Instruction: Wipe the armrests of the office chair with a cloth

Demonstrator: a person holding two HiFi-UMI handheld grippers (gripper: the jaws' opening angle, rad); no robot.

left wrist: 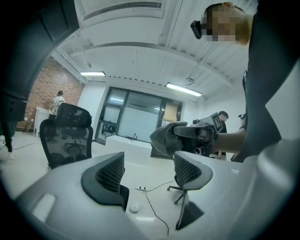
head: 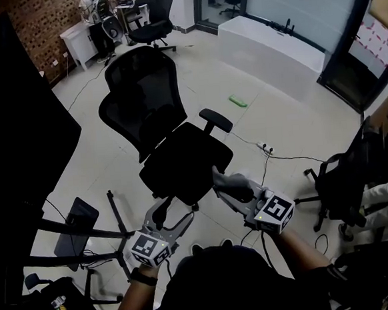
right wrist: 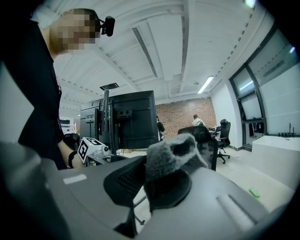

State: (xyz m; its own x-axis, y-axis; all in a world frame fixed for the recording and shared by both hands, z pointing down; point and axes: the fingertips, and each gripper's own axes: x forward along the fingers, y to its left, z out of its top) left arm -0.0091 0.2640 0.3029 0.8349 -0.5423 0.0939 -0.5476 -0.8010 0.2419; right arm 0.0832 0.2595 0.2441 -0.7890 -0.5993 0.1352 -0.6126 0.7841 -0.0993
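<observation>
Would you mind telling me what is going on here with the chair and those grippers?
A person stands facing a black mesh office chair with a gripper in each hand. The right gripper is shut on a grey cloth and holds it near the seat's front corner, short of the armrest, so that armrest is not being wiped yet. The left gripper is open with nothing between its fingers, held low in front of the chair.

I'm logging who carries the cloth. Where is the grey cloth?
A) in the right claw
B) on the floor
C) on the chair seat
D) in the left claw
A: the right claw is shut on the grey cloth; the left claw stands open and empty.
</observation>
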